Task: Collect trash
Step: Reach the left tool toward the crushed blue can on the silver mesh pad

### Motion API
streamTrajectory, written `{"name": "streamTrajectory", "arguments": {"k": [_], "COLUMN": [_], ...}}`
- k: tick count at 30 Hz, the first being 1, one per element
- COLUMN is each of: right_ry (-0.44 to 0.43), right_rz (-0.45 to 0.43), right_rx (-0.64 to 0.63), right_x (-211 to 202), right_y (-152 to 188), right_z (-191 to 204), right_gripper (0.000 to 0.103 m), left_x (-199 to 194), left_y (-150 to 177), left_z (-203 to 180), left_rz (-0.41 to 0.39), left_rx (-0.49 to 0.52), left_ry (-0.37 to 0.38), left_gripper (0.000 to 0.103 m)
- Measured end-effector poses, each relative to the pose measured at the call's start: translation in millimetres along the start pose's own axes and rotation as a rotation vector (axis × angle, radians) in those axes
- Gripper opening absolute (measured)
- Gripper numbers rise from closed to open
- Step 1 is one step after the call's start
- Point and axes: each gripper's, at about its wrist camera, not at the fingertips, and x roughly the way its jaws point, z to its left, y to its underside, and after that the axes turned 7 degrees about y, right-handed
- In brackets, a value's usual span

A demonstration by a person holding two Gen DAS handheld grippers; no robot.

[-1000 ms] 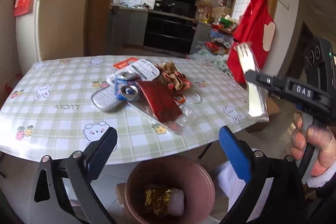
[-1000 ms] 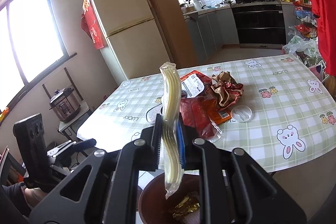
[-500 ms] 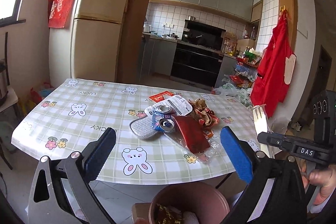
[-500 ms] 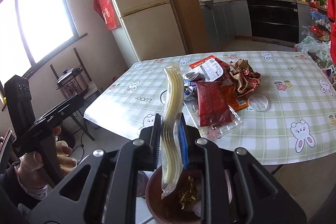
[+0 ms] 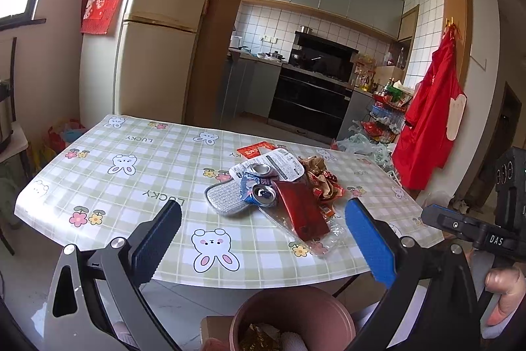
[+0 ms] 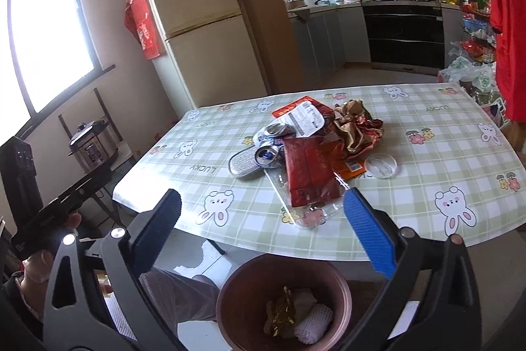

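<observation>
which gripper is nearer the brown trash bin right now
Right, though only slightly. The right gripper hangs open almost directly over the brown trash bin, whose contents show between its fingers. The left gripper, also open, sits beside it, seeing just the bin's near rim.

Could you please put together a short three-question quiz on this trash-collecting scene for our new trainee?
1. True or false: the right gripper grips a wrapper.
2. Which lies on the table? A crushed can; B banana; C mug.
3. Where does the bin stand?

Key: 1 false, its jaws have just been opening and nothing is between them. 2 A. 3 On the floor below the table's near edge, under the gripper.
</observation>
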Motion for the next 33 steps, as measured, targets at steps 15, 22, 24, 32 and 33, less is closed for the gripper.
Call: {"name": "streamTrajectory", "arguments": {"k": [15,22,24,32,33], "right_ry": [0.283,0.273,0.288,0.274,0.269], "right_rz": [0.026,0.052,0.055,0.063,0.077], "right_rx": [-0.061,-0.059,-0.047,-0.075,-0.076], "right_x": [22.8,41.8,47.9,71.6,75.6], "right_y": [1.6,-5.7,-7.5,-11.0,-11.1], "right_z": [-24.7,-44.8,-50.4,-63.7,-64.4], "right_gripper": [0.097,0.098,0.098,0.098,0.098], "left_x": [27.0,51.7,62.3,118.3,123.7], "left_y": [2.5,-0.7,-1.9,-2.8,-3.3], "left_z": [0.0,1.6,2.5,9.6,9.8], "left_rz": [0.104,0.134,0.154,0.326,0.330], "left_rx": [0.053,0.087,0.082,0.001,0.000], "left_ry": [0.047,0.082,0.092,0.113,0.109], "left_gripper": [0.097,0.097,0.097,0.097,0.097]}}
